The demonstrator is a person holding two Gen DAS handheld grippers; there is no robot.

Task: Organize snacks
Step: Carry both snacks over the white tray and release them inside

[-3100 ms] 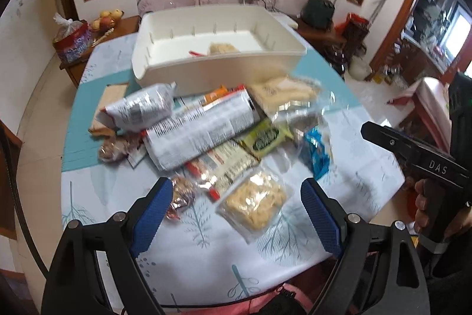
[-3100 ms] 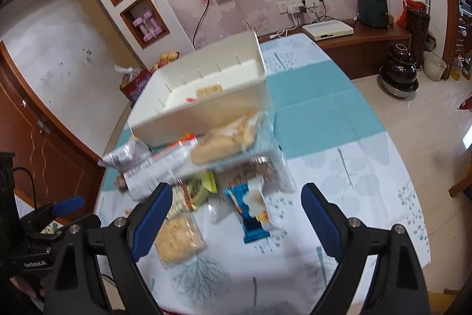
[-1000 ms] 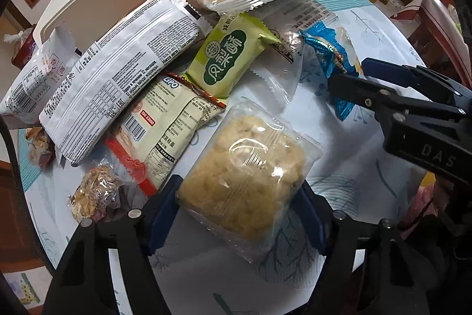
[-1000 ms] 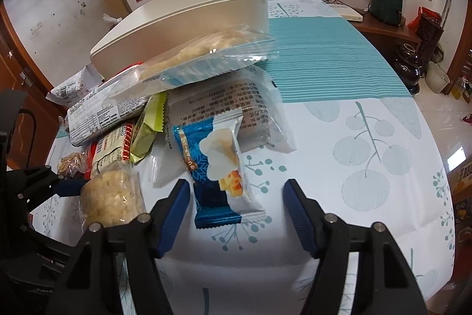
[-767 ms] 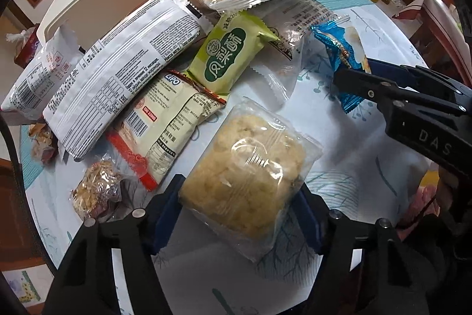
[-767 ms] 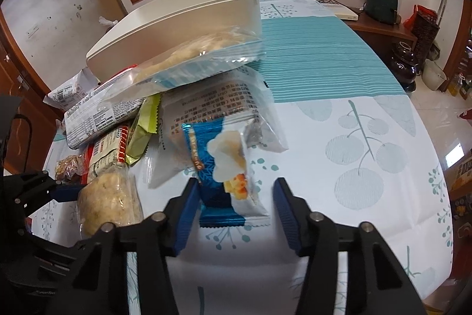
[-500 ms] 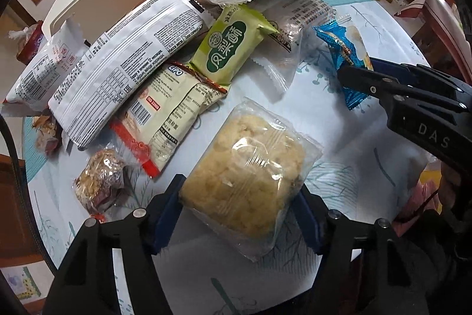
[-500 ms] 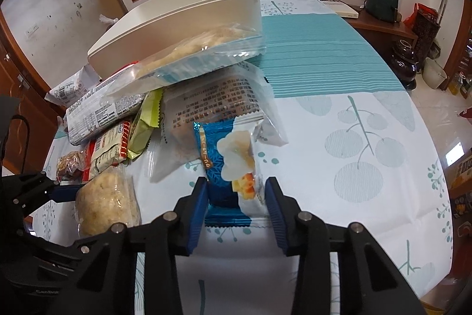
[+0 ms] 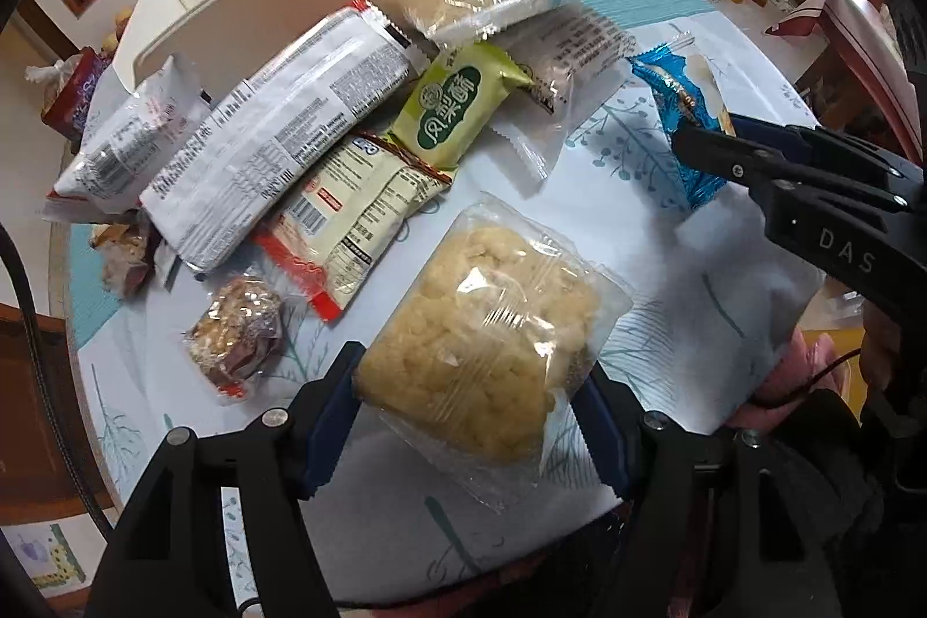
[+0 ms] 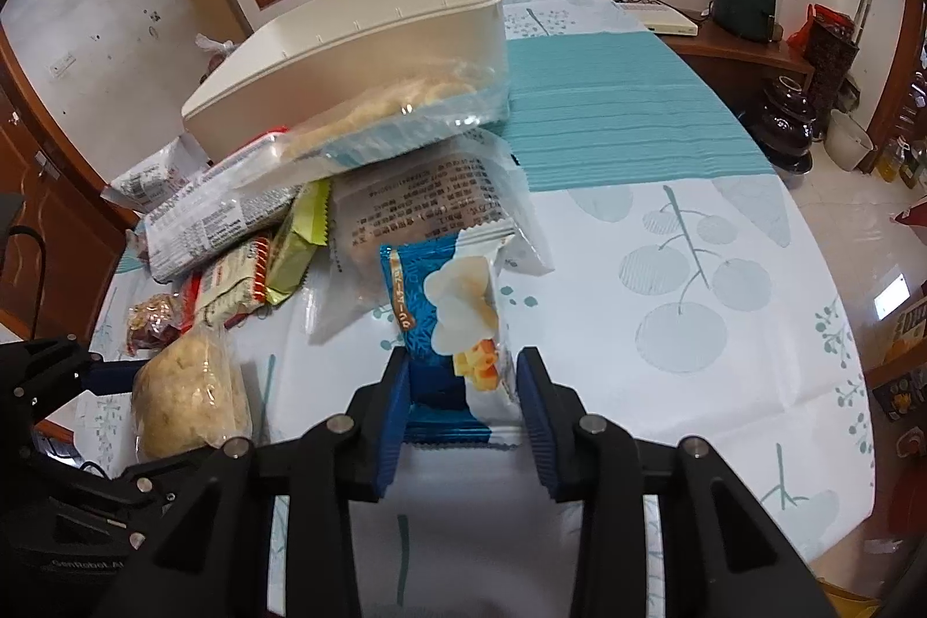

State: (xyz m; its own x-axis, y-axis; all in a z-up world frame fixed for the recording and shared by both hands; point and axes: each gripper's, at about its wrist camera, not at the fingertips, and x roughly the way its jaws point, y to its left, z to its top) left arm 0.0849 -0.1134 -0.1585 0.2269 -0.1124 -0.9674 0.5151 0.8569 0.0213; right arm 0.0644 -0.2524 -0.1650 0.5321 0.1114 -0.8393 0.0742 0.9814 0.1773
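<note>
Currently: two snacks are being gripped at once, one in each pair of tongs, ahead of transfer to the bin.
Left tongs [image 9: 472,424]: set fairly wide, with the blue pads pressed against both sides of the clear-wrapped square block of pale yellow puffed-rice cake [image 9: 486,328], low in the middle of the left wrist frame; the pack is judged to be clear of the tabletop.
Right tongs [image 10: 463,403]: closing, with the lower end of the blue foil snack packet printed with pale crisps [image 10: 446,322] pinched between the pads at the lower middle of the right wrist frame.
Bin: the long cream plastic storage bin [image 10: 359,56] stands in the upper left of the right wrist frame, beyond the heap of other wrapped snacks [image 9: 278,137].
Tabletop: the white cloth with teal leaf print [image 10: 695,328] carries everything.
Step in hand: grasping, judged complete on the left and nearly so on the right.
Next move: a lift over the heap and the near wall of the bin appears to be called for; crushing of the brittle cake should be avoided.
</note>
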